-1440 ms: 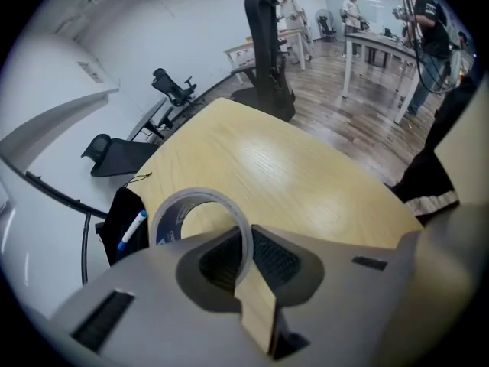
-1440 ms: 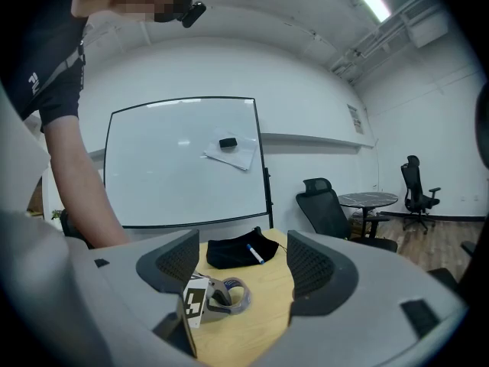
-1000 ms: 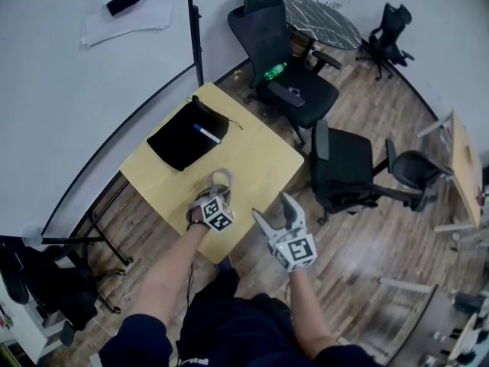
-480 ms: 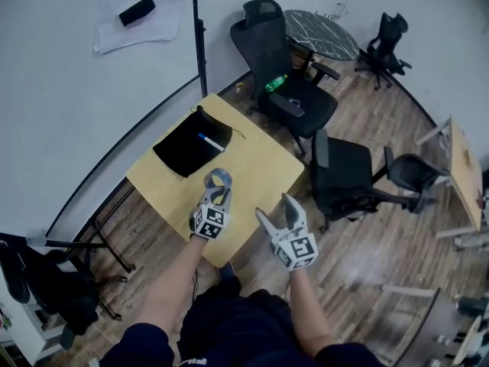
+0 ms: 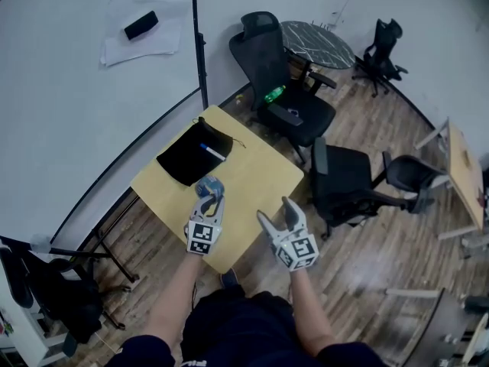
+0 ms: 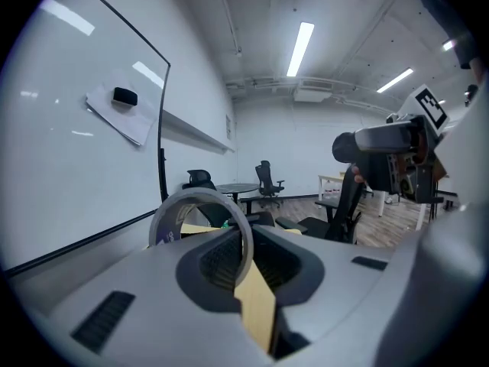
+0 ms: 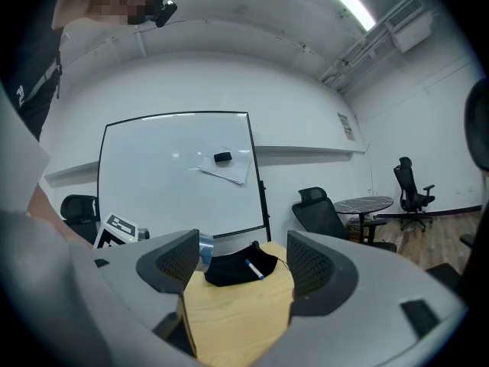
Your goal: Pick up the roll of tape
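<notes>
The roll of tape (image 5: 209,187) is a grey ring, held up in the air above the small wooden table (image 5: 260,167). My left gripper (image 5: 208,197) is shut on it; in the left gripper view the tape (image 6: 200,210) stands upright with its wall pinched between the jaws. My right gripper (image 5: 276,213) hovers over the table's near right edge, open, with nothing between its fingers (image 7: 172,260). The tape (image 7: 205,249) peeks out beside the right gripper's left finger.
A black pouch (image 5: 191,151) with a blue-capped pen (image 5: 211,153) lies at the table's far corner. A whiteboard (image 5: 92,90) stands to the left. Black office chairs (image 5: 286,98) stand beyond and to the right of the table, one (image 5: 348,174) close by its right side.
My left gripper has risen from the tabletop with the tape and turned, so the ring now stands upright above the table. The right gripper has stayed where it was.
</notes>
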The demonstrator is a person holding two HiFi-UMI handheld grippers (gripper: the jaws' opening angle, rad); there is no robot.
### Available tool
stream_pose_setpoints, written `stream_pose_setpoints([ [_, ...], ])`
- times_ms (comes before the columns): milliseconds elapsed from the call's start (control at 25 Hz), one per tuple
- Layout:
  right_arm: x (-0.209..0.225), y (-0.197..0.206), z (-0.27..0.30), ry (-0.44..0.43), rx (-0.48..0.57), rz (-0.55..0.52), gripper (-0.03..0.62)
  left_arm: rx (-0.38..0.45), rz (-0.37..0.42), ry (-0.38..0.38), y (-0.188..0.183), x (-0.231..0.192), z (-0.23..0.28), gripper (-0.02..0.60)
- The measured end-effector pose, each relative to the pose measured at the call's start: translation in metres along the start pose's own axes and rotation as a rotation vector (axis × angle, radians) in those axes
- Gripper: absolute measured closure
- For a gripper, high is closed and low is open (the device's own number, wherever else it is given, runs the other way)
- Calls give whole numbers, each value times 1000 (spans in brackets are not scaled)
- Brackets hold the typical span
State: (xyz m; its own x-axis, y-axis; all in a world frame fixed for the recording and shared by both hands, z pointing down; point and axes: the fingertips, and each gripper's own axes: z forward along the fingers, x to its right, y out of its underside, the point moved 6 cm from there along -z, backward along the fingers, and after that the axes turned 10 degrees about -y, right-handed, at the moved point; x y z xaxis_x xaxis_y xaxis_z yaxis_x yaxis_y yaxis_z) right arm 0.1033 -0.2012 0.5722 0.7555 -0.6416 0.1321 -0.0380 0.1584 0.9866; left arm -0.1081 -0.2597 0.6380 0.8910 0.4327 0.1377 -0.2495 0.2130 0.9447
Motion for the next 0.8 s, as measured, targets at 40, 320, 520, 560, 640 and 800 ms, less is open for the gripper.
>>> stream_pose_setpoints([
  [40,1,-1,0,1,3,-7,267,9,-12,-12,-2,-3,-4,543],
  [320,3,-1,1,2,-14,-31,267,60,-46,-59,-12,-17,-24,543],
  [520,-1,-1,6,6,-17,-44,267,84,-42,-69,-19,-23,-32,543],
  [560,-2,-2,7,4,-11,-50,267,90,-47,-72,-21,-24,-34,543],
  [640,-2,-5,10,0,-5,-54,267,101,-53,-76,-25,-25,-37,543],
  [800,-2,-16,18,-14,-3,-75,267,120,-56,-84,-34,-30,-41,543],
])
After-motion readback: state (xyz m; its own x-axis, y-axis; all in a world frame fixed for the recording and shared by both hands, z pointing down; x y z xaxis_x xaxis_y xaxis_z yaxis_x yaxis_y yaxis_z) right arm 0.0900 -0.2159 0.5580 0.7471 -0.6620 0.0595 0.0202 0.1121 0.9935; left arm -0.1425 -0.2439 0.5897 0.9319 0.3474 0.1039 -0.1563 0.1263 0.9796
